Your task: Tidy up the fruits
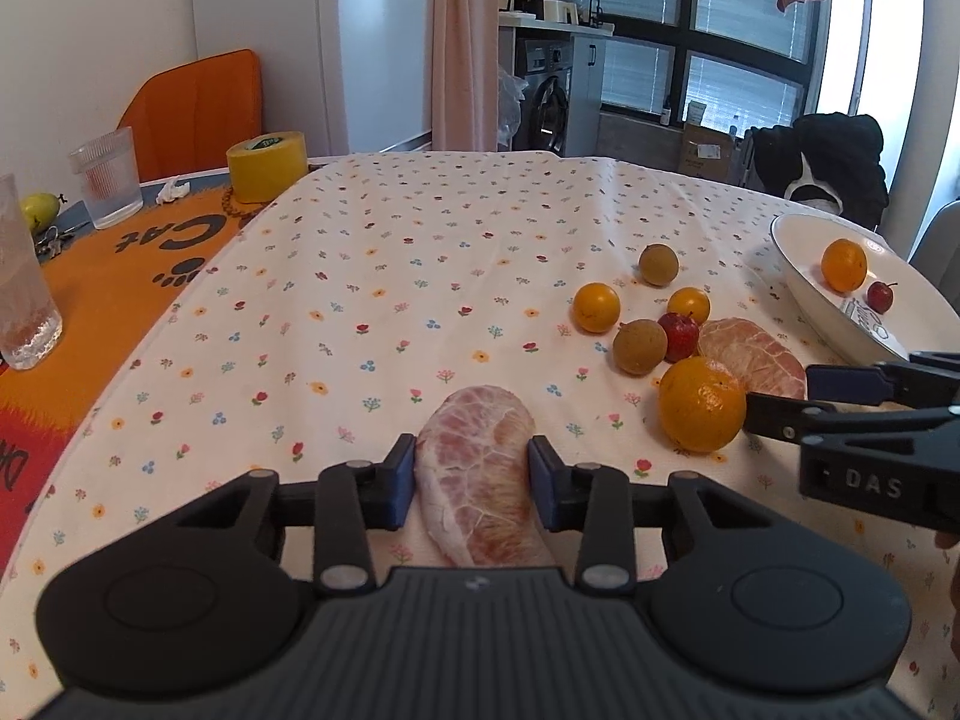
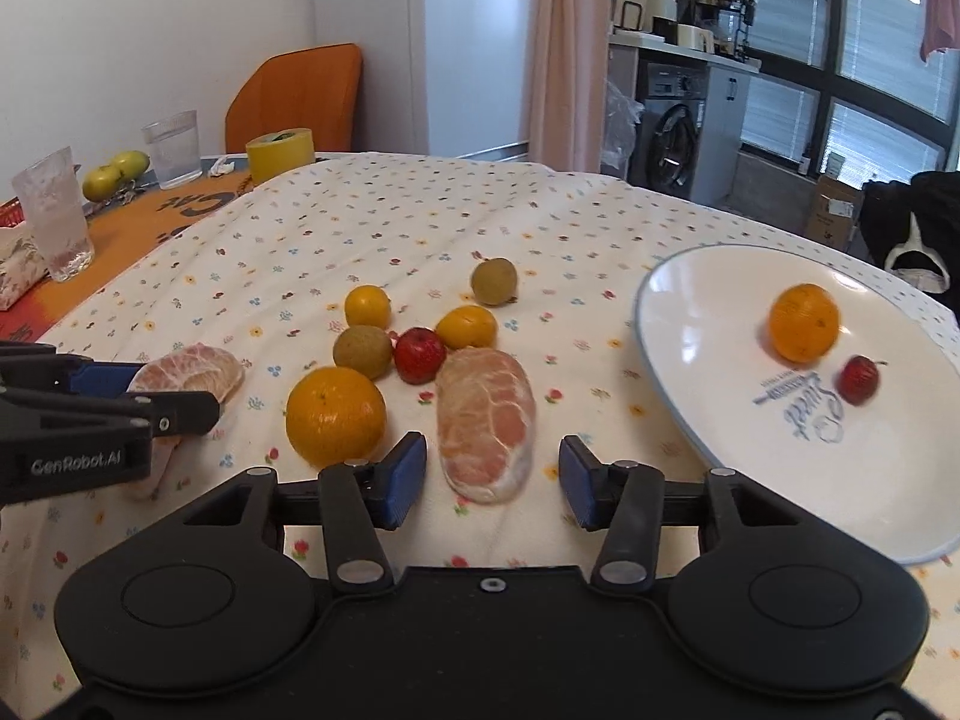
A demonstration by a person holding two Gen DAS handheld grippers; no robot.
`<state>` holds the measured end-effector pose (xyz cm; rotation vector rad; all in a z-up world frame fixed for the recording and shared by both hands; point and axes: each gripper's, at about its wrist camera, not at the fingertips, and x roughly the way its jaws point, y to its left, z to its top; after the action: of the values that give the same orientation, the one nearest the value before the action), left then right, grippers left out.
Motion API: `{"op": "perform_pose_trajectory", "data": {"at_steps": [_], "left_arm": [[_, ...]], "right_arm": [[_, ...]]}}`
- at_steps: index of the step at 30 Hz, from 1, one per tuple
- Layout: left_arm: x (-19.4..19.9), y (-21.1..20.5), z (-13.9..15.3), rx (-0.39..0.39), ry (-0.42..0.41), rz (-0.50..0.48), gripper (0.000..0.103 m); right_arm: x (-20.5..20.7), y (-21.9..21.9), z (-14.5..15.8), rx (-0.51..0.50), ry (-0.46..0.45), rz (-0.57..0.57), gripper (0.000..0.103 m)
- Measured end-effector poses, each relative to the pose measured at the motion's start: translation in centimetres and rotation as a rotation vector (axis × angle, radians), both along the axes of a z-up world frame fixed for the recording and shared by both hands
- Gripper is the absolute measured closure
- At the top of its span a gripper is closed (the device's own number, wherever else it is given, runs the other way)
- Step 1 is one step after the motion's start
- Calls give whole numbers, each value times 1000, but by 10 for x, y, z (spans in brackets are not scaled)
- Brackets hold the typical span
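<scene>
My left gripper (image 1: 473, 483) is shut on a peeled pink pomelo segment (image 1: 480, 468), its blue pads pressed against both sides just above the flowered tablecloth. My right gripper (image 2: 492, 480) is open, with a second pomelo segment (image 2: 486, 420) lying between and just ahead of its pads, untouched. Left of it sit a large orange (image 2: 335, 414), a small red apple (image 2: 420, 354), two brown round fruits (image 2: 363, 351) and two small oranges (image 2: 367, 306). The white plate (image 2: 648, 312) at the right holds an orange (image 2: 804, 321) and a small red fruit (image 2: 858, 378).
At the table's far left, on an orange mat (image 1: 120, 276), stand two glasses (image 1: 108, 177), a yellow tape roll (image 1: 267, 165) and green pears (image 2: 114, 171). An orange chair (image 1: 198, 108) is behind them. A black bag (image 1: 828, 162) lies past the plate.
</scene>
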<state>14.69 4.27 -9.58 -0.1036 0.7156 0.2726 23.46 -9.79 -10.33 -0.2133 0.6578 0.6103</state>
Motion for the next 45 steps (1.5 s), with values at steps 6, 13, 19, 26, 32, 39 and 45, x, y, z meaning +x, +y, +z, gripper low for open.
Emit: {"op": "perform_pose_trajectory", "data": {"at_steps": [6,13,19,26,32,39,45], "left_arm": [[-4,4,1,-23,-11,6,66],[-5,4,8,-31,-31,5,72],[-9,3,11,-41,-48,8,78],[-14,2,23,-61,-93,-5,87],[-16,-3,30,-64,-114,-15,87],[-14,-15,50,-36,-153,-41,87],[-4,-32,66,-8,-181,-81,87]], "right_arm": [[8,10,0,-4,-6,30,58],[9,6,2,11,-6,37,71],[4,2,9,35,-22,41,78],[-3,-6,20,75,-49,39,79],[-7,-15,32,100,-74,34,79],[-4,-32,44,122,-108,1,79],[3,-56,46,132,-117,-49,79]]}}
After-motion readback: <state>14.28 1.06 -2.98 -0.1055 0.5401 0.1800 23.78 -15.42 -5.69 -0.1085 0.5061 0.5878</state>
